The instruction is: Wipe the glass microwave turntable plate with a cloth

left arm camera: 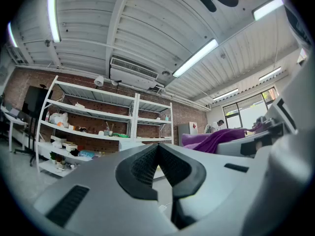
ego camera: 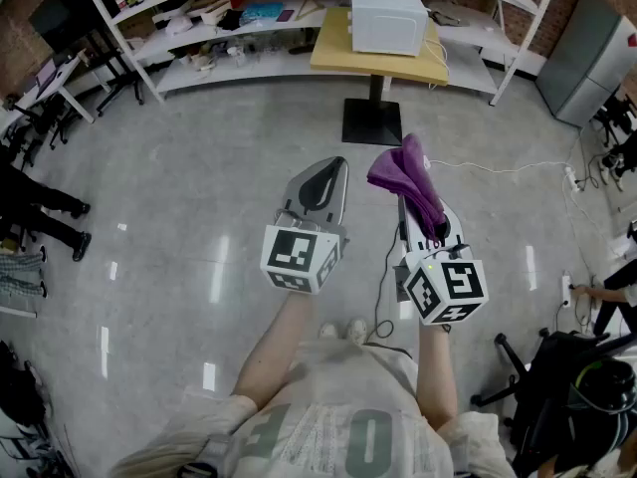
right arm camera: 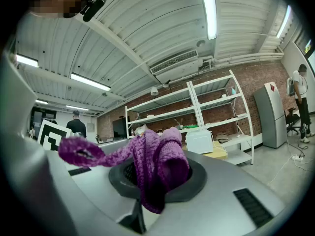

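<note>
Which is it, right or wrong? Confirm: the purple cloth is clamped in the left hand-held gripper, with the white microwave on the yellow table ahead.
Wrong side. The right gripper view shows the purple cloth clamped in the right hand-held gripper, not the left hand-held gripper. The white microwave is on the yellow table ahead.

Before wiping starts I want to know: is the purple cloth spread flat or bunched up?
Bunched up: the cloth hangs in crumpled folds, pinched in the shut right gripper, one end trailing loose.
</note>
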The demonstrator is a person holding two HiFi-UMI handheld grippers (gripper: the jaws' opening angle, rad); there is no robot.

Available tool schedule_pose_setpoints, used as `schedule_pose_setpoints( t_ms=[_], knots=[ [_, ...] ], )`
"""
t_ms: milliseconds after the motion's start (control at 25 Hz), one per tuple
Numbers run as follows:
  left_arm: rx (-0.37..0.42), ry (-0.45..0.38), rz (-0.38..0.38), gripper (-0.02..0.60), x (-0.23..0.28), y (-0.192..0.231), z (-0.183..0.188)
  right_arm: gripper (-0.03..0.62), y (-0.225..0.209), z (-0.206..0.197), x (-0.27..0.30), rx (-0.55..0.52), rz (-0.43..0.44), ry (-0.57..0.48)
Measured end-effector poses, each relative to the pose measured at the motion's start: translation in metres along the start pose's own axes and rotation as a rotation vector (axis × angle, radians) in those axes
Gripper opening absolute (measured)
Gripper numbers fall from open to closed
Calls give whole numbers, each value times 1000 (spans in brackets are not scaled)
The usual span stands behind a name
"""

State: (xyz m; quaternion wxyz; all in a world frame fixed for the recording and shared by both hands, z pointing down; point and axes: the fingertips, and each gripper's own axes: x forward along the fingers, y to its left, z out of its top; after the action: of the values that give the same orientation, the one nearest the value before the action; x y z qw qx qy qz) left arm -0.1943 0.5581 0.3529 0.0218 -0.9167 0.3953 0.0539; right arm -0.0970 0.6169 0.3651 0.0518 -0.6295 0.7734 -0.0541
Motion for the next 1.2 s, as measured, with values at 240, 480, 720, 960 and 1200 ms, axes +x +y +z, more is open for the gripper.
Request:
schedule_pose_setpoints(
  t_ms=[240, 480, 720, 960, 1200],
  knots=[
    [20, 11, 18, -3, 0, -1, -11, 51, -11, -8, -7, 7, -8, 23],
    [0, 27, 34, -3, -6, 2, -22, 51, -20, -16, -13, 68, -6, 34],
    [92, 72, 30, -3, -8, 0, -38, 51, -35, -23, -17, 53, -29, 46],
    [37, 101, 77, -3, -4, 3, -60, 51, -61, -37, -27, 36, -48, 90],
    [47, 67, 88, -3, 38, 17, -41, 51, -85, -23, 4, 14, -44, 97]
  ],
)
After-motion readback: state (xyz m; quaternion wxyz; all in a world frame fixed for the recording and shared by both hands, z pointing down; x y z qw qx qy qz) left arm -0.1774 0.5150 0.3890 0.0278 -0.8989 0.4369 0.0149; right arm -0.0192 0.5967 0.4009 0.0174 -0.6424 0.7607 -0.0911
